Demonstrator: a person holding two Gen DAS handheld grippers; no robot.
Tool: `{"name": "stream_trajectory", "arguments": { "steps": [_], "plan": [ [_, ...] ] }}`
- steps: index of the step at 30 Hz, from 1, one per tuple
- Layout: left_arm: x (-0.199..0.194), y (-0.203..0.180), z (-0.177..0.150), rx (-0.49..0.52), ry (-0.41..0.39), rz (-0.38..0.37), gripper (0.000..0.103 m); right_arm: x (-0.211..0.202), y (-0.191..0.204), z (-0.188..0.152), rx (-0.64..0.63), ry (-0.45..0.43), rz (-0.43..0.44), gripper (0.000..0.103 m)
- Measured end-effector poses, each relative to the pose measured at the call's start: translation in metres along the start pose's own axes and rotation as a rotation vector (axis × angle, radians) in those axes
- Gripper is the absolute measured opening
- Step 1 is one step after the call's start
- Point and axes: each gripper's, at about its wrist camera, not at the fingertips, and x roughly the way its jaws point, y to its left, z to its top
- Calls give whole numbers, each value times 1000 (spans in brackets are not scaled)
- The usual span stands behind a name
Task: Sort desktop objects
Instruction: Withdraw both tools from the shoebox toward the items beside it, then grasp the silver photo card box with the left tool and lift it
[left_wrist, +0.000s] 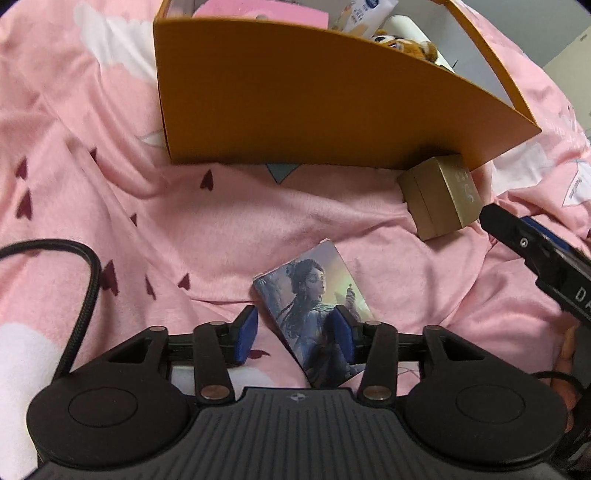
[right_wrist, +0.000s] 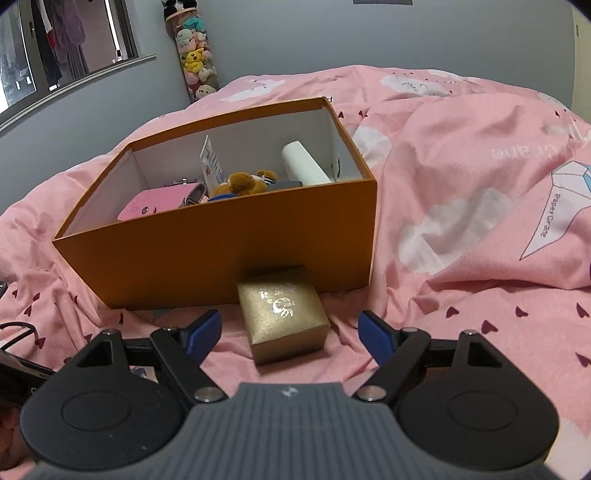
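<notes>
A picture card box (left_wrist: 317, 314) showing a woman lies flat on the pink bedspread. My left gripper (left_wrist: 295, 332) is open, its blue pads on either side of the box's near end. A small gold box (right_wrist: 282, 314) sits against the orange storage box (right_wrist: 229, 243); it also shows in the left wrist view (left_wrist: 439, 195). My right gripper (right_wrist: 290, 332) is open, jaws wide on either side of the gold box, not touching it. The right gripper shows at the right edge of the left wrist view (left_wrist: 532, 247).
The orange box (left_wrist: 295, 103) holds a pink item (right_wrist: 155, 203), a plush toy (right_wrist: 243, 184), a white cylinder (right_wrist: 304, 164) and a printed packet. A black cable (left_wrist: 85, 280) loops at the left. A tube of plush toys (right_wrist: 195, 55) stands by the wall.
</notes>
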Motion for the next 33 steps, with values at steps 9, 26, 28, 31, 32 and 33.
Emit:
{"name": "stream_trajectory", "arguments": {
  "steps": [9,26,28,31,32,33],
  "plan": [
    [15,14,4,-73,46,-101,61,3,0,1,0,10,-5,83],
    [27,7,5,-40,98,-127,77,8,0,0,4,29,-12,83],
    [25,10,5,-55,88,-133,71,8,0,0,4,30,-12,83],
    [17,13,3,-65,55,-136,59,8,0,0,4,33,-13,83],
    [14,13,2,-62,40,-135,54,8,0,0,5,33,-13,83],
    [10,13,1,-58,23,-135,49,8,-1,0,6,33,-13,83]
  ]
}}
